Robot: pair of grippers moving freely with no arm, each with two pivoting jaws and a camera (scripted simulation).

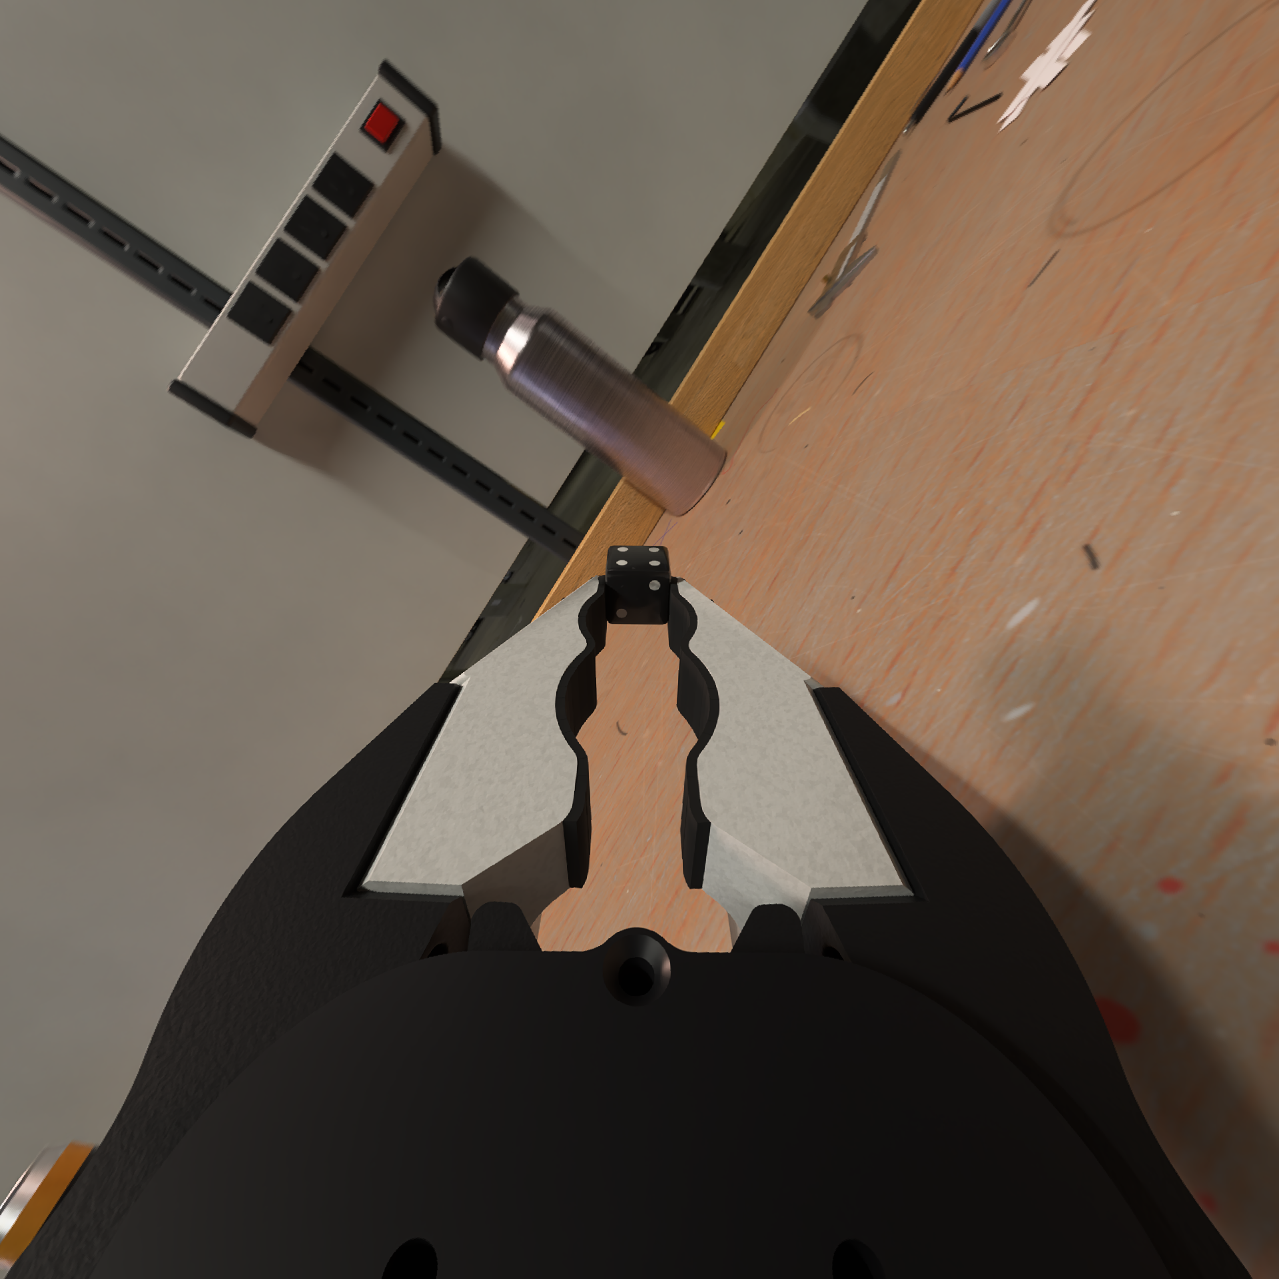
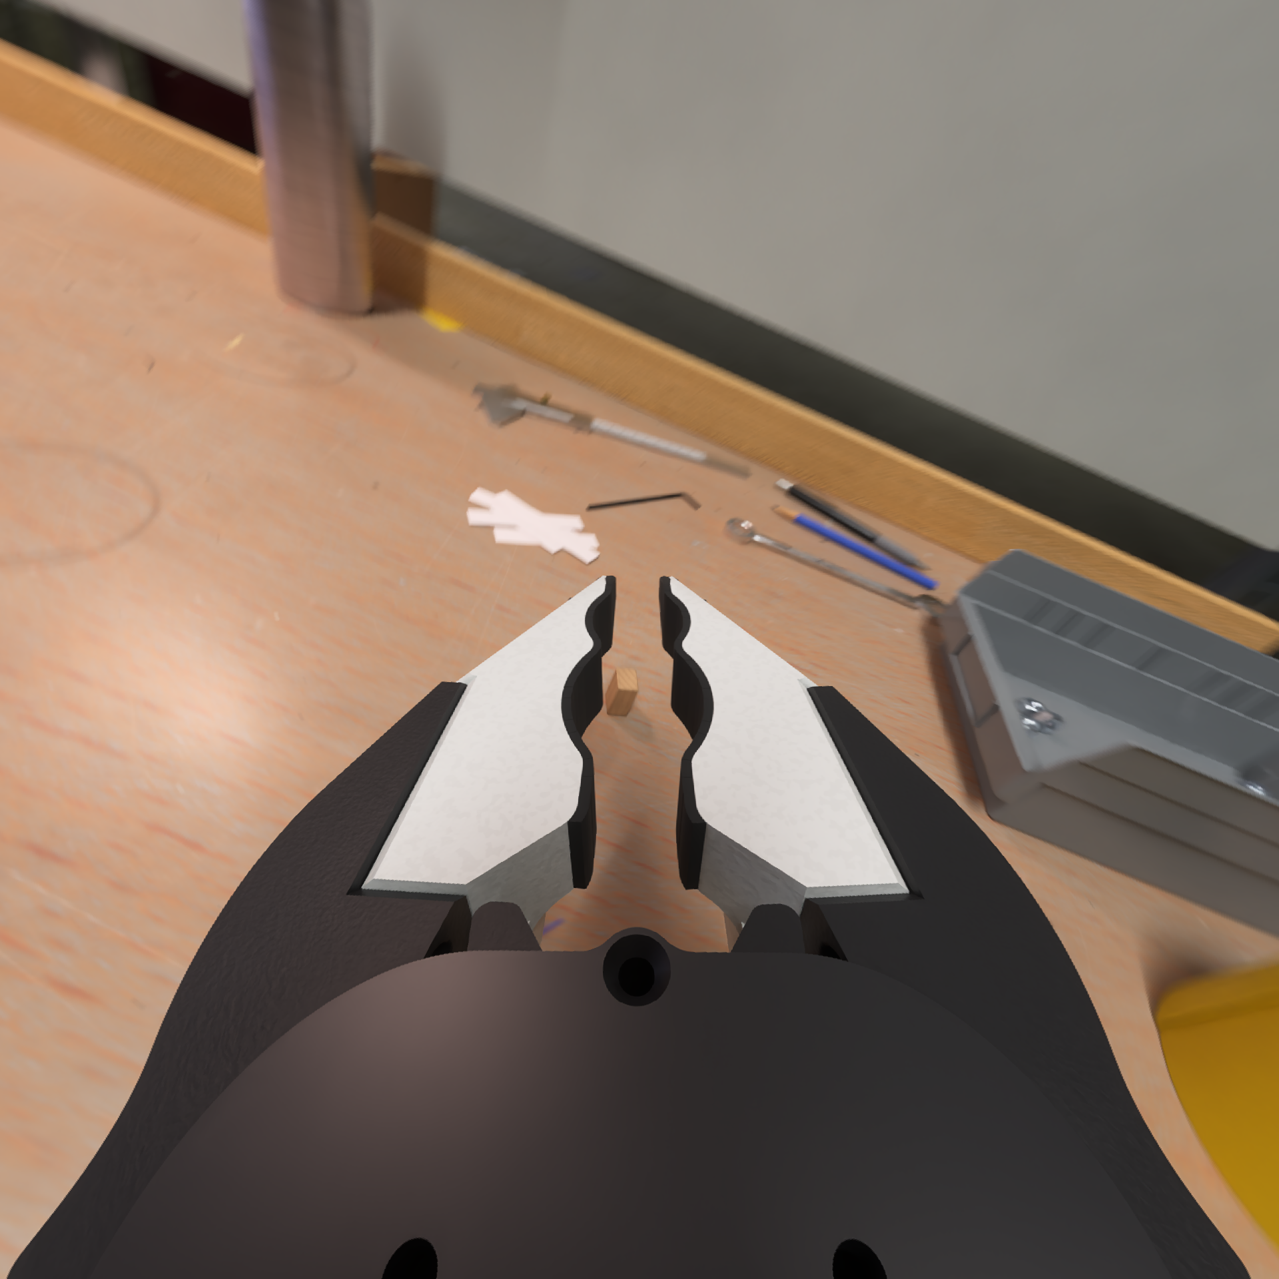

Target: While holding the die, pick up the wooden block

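Note:
My left gripper [image 1: 637,588] is shut on a small black die [image 1: 637,585] with white pips, held at the fingertips above the wooden table; the view is rolled sideways. In the right wrist view my right gripper [image 2: 635,585] is open and empty, with a narrow gap between the fingers. A small wooden block [image 2: 621,691] lies on the table [image 2: 207,623] and shows through that gap, below the fingers and short of the tips, closer to the left finger. The gripper hangs above the block and does not touch it.
A metal bottle [image 2: 315,152] with a black cap [image 1: 470,297] stands at the table's back rail. Callipers [image 2: 588,422], white paper scraps [image 2: 529,526], a hex key, pencils [image 2: 855,536] and a spoon-like tool lie beyond the block. A grey metal box [image 2: 1121,699] sits right; a yellow thing [image 2: 1225,1080] lower right. A power strip [image 1: 304,242] is on the wall.

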